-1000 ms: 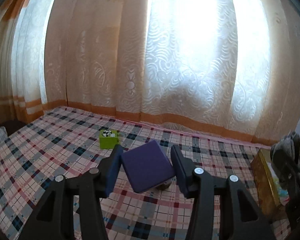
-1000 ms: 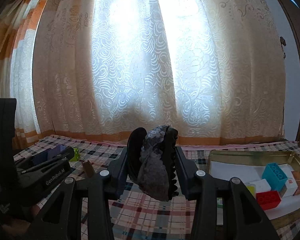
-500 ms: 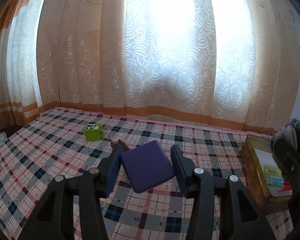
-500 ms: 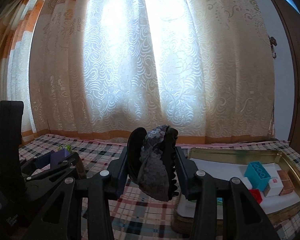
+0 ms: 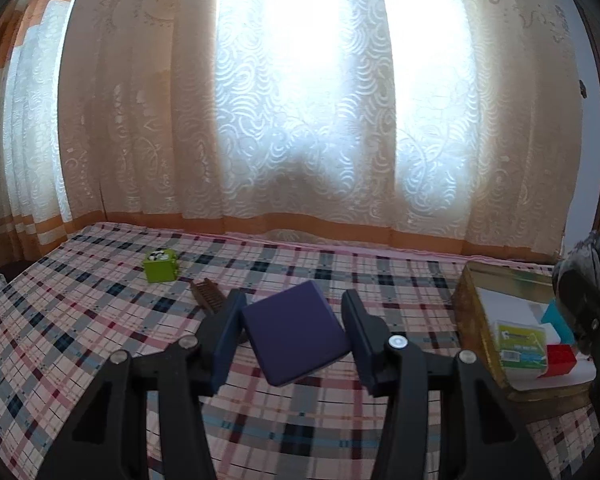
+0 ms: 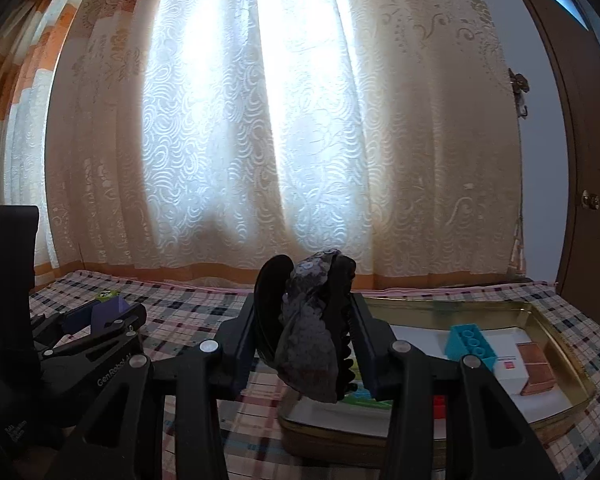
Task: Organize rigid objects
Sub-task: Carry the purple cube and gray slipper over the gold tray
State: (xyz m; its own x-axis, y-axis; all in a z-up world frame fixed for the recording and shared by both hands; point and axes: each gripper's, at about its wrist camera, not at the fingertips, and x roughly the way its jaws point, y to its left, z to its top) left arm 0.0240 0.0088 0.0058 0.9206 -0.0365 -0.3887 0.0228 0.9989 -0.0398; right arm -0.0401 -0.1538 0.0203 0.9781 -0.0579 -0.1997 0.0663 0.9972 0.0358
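left gripper: closed on a flat purple block, pinched by two opposite edges so it hangs tilted above the plaid cloth – an edge grip leaves the broad face free to lay down flat.
right gripper: clamped on a dark hair claw clip with sequined fabric; the clip's teeth face the right finger, its body stands upright between the jaws.
tin tray: gold, shallow, lined with white paper, on the cloth just ahead of the right gripper and to the right of the left one – it looks like the collecting place.
already in tray: teal brick, white box, brown block, a red brick and a green-labelled card.
still loose on the cloth: green cube far back left, brown comb just behind the left finger.
step in hand: my reading is that both held items are bound for the tray; the clip is nearer, hanging over the tray's near corner.
risk: the tilted block could slip from its edge grip, and free space in the tray seems to lie at the back.
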